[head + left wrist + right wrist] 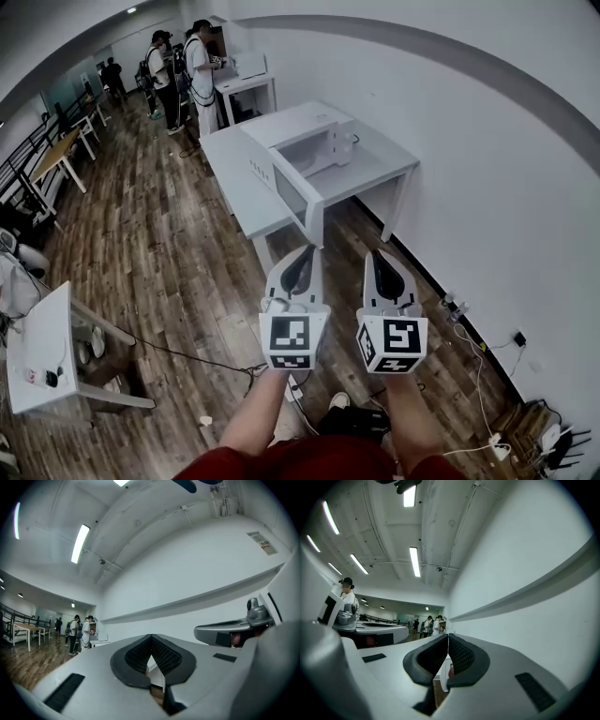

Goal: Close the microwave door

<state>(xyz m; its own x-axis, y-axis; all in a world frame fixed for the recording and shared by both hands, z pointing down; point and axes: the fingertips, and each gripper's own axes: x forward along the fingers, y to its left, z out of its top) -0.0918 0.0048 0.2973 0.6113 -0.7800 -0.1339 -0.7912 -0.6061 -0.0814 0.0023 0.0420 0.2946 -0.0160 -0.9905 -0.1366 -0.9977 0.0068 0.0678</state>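
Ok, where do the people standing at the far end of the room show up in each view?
Head view: people, top left, far down the room.
Left gripper view: left side, a little below mid-height.
Right gripper view: just left of centre.
Shared landmark: grey wall band.

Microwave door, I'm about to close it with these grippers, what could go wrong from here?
Cables and a power strip lie on the floor near your feet, short of the table: a trip hazard. The left gripper and right gripper are both shut, so pushing with narrow tips might slip off or shove the microwave.
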